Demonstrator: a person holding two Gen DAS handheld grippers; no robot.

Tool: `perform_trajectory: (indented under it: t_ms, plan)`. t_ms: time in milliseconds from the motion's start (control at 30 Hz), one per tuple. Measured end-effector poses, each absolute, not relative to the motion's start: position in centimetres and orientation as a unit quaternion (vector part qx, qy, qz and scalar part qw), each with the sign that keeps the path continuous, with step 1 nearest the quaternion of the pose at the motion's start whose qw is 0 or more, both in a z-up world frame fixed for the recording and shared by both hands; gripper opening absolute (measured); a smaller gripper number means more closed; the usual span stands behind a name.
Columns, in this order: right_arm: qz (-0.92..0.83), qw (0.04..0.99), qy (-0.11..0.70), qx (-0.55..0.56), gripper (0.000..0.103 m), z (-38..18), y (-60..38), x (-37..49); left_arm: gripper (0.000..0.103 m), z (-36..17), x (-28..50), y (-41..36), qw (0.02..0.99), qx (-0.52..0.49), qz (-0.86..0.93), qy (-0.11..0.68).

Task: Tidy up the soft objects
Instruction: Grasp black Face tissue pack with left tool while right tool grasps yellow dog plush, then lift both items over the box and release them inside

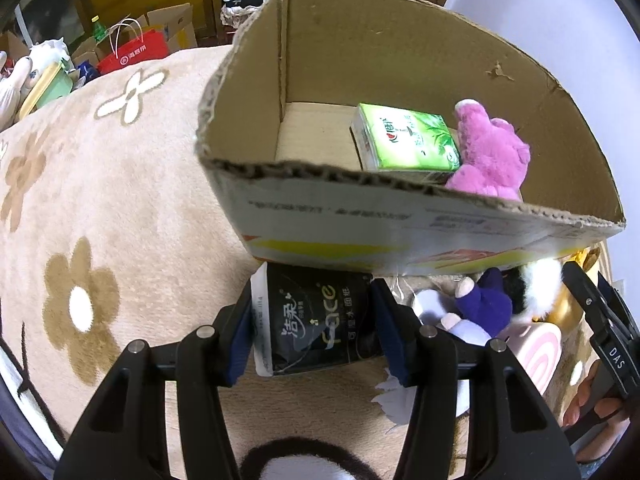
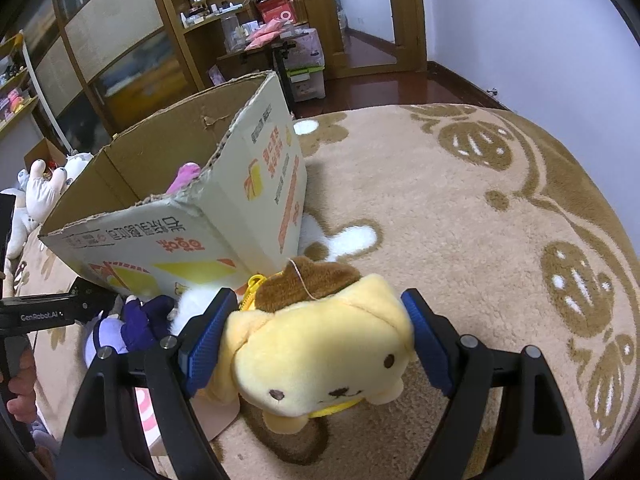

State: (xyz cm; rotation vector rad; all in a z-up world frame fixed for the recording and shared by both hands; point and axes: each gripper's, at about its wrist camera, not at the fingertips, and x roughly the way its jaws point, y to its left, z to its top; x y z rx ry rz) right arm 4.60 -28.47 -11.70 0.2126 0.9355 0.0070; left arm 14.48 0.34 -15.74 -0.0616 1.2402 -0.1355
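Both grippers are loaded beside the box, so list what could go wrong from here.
1. The left gripper holds the black tissue pack low against the cardboard box wall; lifting straight could snag the torn rim.
2. The yellow plush dog bulges between the right gripper pads and may slip out.
3. The purple plush lies between both grippers, which might collide there.

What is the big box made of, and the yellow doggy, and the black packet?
The box looks like corrugated cardboard: matte brown walls with wavy, ragged torn edges. The yellow dog looks like soft plush fabric, fuzzy, with a zipper at its side. The black packet in the left tool seems to be thin glossy plastic film, shiny and wrinkled, probably holding tissues.
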Motion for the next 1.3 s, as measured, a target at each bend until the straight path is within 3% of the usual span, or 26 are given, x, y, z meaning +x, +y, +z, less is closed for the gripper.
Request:
perform_trajectory:
  t_ms: [900,1300]
  plan:
    - [0.016,0.922,0.373,0.103,0.087,-6.5,-28.5,1.5,0.053,-9.1,8.7,1.5,0.858,-0.028,-0.073,0.507]
    - [0.045,0.955,0.275,0.102,0.087,-0.5,-27.4,0.4,0.053,-1.5,7.2,1.5,0.923,-0.030,-0.090,0.373]
